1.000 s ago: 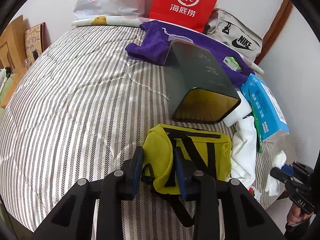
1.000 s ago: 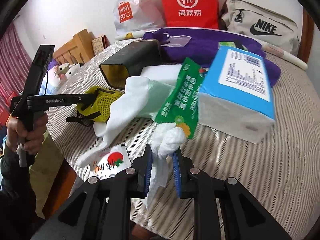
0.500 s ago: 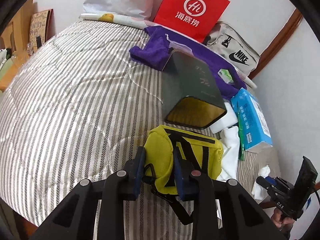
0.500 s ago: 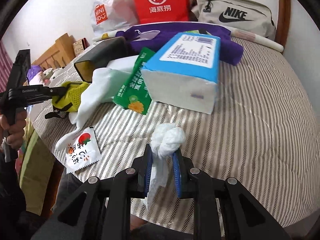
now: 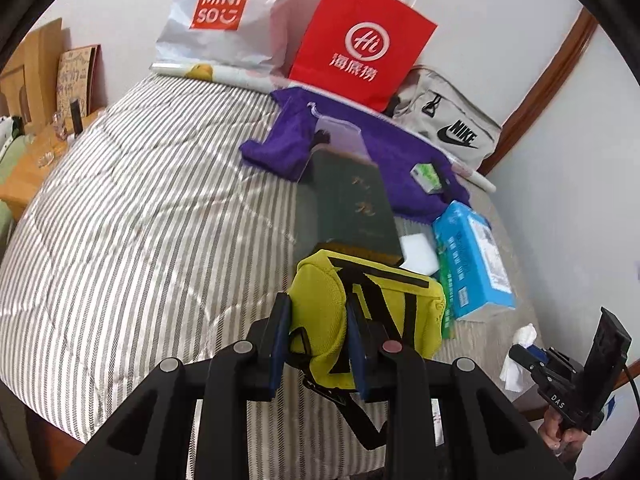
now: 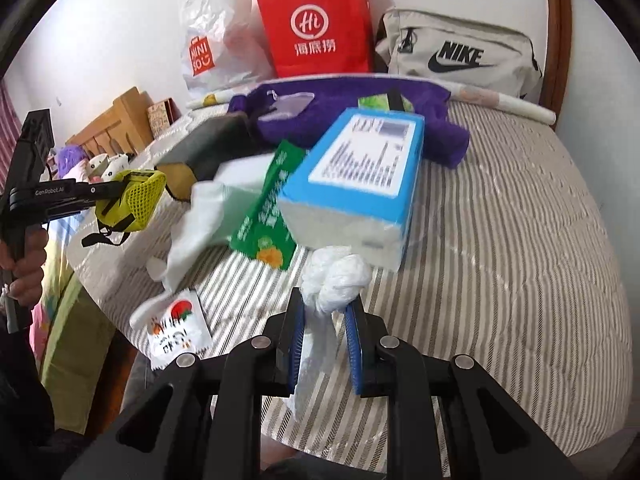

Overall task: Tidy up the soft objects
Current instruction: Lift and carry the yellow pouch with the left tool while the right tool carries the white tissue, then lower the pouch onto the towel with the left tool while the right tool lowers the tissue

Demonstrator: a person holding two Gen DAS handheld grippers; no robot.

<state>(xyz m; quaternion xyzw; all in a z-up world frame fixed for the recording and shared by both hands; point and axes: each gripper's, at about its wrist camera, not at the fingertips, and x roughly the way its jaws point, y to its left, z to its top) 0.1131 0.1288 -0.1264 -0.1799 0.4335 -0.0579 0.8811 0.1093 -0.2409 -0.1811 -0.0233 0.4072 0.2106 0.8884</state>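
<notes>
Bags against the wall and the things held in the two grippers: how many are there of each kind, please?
Shopping bags: 2, the white Miniso bag and the red paper bag
Nike bag: 1
Yellow mesh pouch, in the left gripper: 1
White knotted cloth, in the right gripper: 1
Total: 5

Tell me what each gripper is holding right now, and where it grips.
The left gripper pinches the yellow mesh pouch at its near end. The right gripper clamps the knotted white plastic bag just below its knot.
</notes>
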